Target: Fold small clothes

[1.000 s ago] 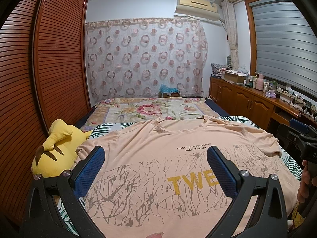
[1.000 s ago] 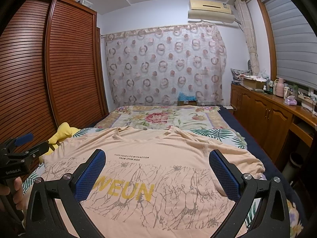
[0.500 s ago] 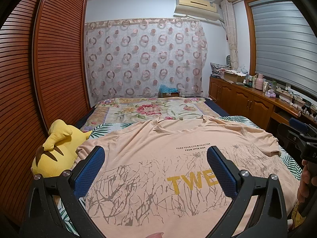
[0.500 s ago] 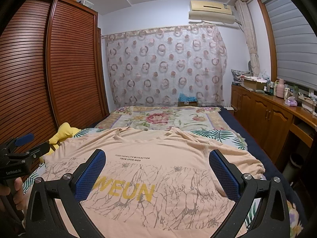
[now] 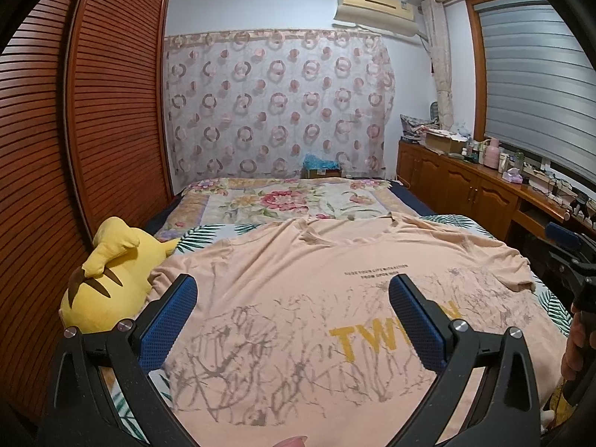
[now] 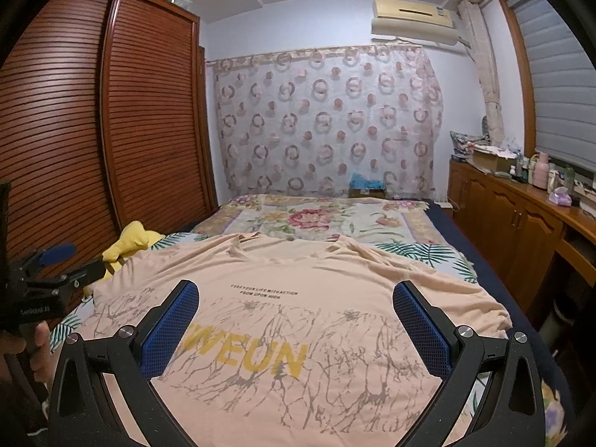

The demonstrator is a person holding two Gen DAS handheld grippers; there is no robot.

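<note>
Right now, through your left wrist camera, your left gripper [image 5: 292, 296] hovers with fingers spread wide, empty, over the peach cotton T-shirt with yellow lettering [image 5: 298, 298], spread flat on the floral-quilted bed [image 5: 283, 201]; through the right wrist camera, your right gripper [image 6: 296, 301] is likewise released above the shirt [image 6: 298, 279]
</note>
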